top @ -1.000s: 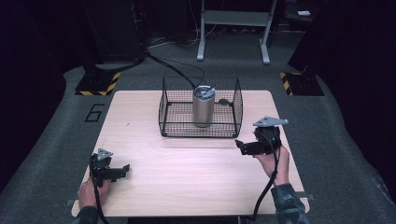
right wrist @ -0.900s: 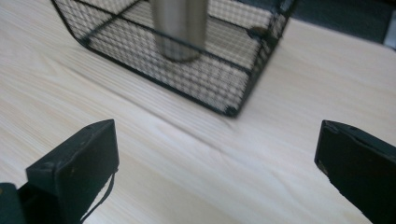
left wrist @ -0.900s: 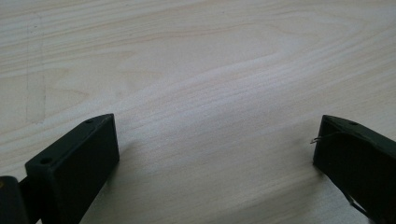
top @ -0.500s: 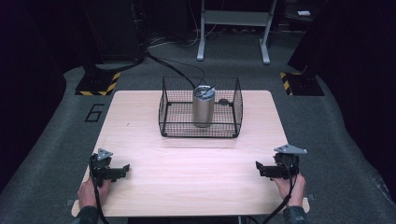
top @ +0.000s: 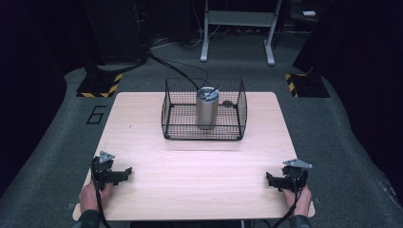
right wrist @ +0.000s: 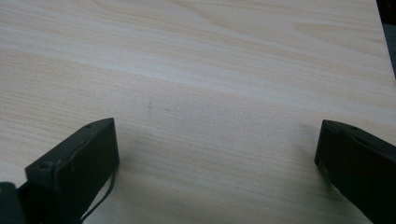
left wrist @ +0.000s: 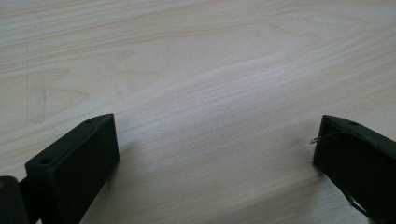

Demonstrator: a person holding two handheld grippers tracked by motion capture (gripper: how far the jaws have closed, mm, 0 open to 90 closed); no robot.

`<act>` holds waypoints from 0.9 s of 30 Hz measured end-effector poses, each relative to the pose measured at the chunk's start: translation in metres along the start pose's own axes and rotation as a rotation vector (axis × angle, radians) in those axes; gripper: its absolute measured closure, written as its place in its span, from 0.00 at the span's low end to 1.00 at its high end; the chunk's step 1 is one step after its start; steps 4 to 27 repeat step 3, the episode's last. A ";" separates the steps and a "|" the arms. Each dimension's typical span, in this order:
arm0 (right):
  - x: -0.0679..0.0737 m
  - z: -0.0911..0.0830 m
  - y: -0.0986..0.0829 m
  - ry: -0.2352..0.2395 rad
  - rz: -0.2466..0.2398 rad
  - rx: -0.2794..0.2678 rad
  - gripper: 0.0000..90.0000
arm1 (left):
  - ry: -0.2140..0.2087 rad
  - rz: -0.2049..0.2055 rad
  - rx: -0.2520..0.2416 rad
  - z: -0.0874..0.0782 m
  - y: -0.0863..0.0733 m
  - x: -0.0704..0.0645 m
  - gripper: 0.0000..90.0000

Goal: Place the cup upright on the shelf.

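Overhead, a pale wooden worktop stands on grey carpet in a dark room. Toward its far edge sits a black wire basket, and inside it a steel tumbler stands upright, a thin straw-like piece slanting across its lid. At the near left corner, a hand holds the left tongs low over the wood, jaws pointing toward the middle of the worktop. At the near right corner, the other hand holds the right tongs, likewise pointing inward. Both sit well apart from the basket. Seen from each gripper's own camera, the left tongs and right tongs both have their black jaws spread wide over bare wood grain, gripping nothing.
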State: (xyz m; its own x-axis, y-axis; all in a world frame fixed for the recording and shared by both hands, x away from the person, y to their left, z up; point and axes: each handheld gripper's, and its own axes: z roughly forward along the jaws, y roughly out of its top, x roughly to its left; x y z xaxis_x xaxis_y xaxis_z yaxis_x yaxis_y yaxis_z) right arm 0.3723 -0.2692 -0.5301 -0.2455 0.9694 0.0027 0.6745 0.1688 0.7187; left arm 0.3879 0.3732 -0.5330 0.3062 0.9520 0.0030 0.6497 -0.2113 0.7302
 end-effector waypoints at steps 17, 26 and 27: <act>0.000 0.000 0.000 0.001 0.001 0.000 0.00 | -0.001 0.002 0.002 0.000 0.000 0.000 0.00; 0.000 0.000 0.000 0.001 0.001 0.000 0.00 | -0.001 0.002 0.002 0.000 0.000 0.000 0.00; 0.000 0.000 0.000 0.001 0.001 0.000 0.00 | -0.001 0.002 0.002 0.000 0.000 0.000 0.00</act>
